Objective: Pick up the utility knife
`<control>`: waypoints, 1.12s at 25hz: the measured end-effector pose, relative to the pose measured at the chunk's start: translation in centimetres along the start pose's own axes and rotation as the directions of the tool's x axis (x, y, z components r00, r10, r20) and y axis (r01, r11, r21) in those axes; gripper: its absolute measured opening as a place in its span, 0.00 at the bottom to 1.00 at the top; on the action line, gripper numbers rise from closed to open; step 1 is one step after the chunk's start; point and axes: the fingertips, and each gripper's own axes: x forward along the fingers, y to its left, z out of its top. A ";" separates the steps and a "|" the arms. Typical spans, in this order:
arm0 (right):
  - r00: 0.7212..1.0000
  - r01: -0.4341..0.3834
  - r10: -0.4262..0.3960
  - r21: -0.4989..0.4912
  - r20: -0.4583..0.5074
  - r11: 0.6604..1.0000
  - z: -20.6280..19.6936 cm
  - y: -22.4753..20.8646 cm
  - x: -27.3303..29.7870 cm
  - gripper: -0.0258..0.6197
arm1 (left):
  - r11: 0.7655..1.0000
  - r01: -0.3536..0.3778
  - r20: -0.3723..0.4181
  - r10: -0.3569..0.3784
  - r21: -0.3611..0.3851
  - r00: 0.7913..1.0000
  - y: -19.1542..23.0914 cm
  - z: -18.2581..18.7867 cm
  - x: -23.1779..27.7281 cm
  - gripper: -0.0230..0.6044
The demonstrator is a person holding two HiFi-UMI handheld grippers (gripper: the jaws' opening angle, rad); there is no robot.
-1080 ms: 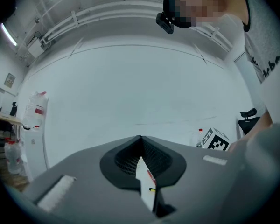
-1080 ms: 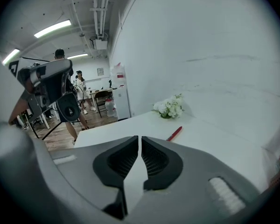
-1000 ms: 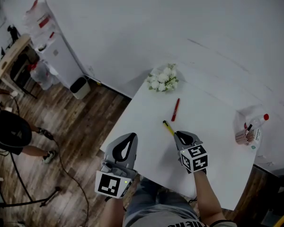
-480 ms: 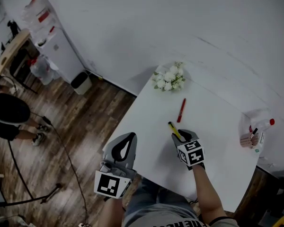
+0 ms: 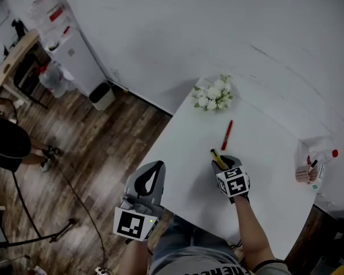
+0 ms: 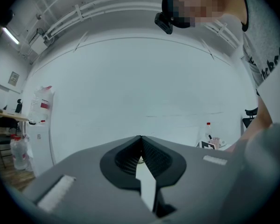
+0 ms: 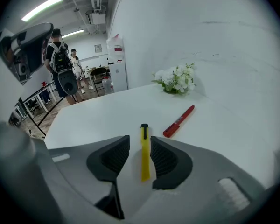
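Head view: we find the yellow utility knife [image 5: 217, 158] lying on the table [image 5: 264, 153], toward its near edge, at the right gripper [image 5: 226, 161]. The left gripper [image 5: 153, 166] hangs by the near left corner.

Left gripper view: jaws together, nothing between them.

Right gripper view: the jaws have just been opening and stand apart astride the knife, not clamping it.

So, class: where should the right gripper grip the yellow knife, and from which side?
Take the knife by its slim body at mid-length, across its width, from above: it lies flat on the table between the jaws of the right gripper, which have just been opening.
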 end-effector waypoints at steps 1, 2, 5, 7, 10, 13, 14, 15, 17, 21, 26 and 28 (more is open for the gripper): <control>1.000 0.003 -0.003 -0.001 -0.006 1.000 -0.1 -0.1 0.2 0.26 | 1.000 -0.001 0.000 0.001 -0.003 1.000 0.2 0.0 0.0 0.05; 1.000 0.007 -0.007 -0.002 -0.012 1.000 -0.2 -0.2 0.4 0.26 | 1.000 -0.002 0.004 0.002 -0.007 1.000 0.3 -0.1 -0.1 0.05; 0.999 0.008 -0.008 0.002 -0.032 1.000 -0.7 -0.3 1.0 0.26 | 1.000 -0.016 -0.011 0.016 -0.007 1.000 0.8 -0.4 -0.3 0.05; 0.999 0.004 -0.004 0.009 -0.035 1.000 -0.8 -0.2 1.2 0.25 | 1.000 -0.017 -0.010 0.017 -0.007 1.000 1.0 -0.6 -0.4 0.05; 0.999 -0.002 0.002 0.008 -0.032 1.000 -0.7 0.0 1.2 0.23 | 1.000 -0.019 0.003 0.019 -0.007 1.000 1.3 -0.7 -0.6 0.05; 0.999 0.006 -0.005 0.029 -0.034 1.000 -0.7 -0.1 1.3 0.12 | 1.000 -0.018 -0.001 0.018 -0.013 1.000 1.2 -0.7 -0.5 0.05; 0.999 0.006 -0.005 0.038 -0.034 0.999 -0.7 -0.1 1.3 0.13 | 1.000 -0.015 0.003 0.015 -0.014 1.000 1.1 -0.7 -0.5 0.05; 0.999 0.005 -0.003 0.045 -0.034 0.999 -0.8 -0.2 1.2 0.12 | 1.000 -0.013 0.005 0.013 -0.014 1.000 1.1 -0.6 -0.5 0.05; 0.999 0.005 -0.003 0.053 -0.038 0.999 -0.9 -0.2 1.1 0.12 | 1.000 -0.016 -0.002 0.016 -0.010 1.000 1.0 -0.6 -0.5 0.05; 1.000 0.016 -0.014 0.064 -0.024 0.998 -0.8 0.0 0.3 0.12 | 1.000 -0.018 -0.016 0.018 -0.004 1.000 0.8 -0.5 -0.4 0.05; 0.999 -0.005 0.000 0.102 0.054 0.995 0.2 0.7 -1.2 0.12 | 1.000 -0.012 -0.032 0.012 -0.002 0.999 0.1 -1.0 -0.5 0.05; 0.996 -0.012 0.003 0.107 0.090 0.994 0.7 0.8 -2.0 0.12 | 1.000 -0.014 -0.022 0.014 -0.002 1.000 -0.2 -0.5 -0.4 0.05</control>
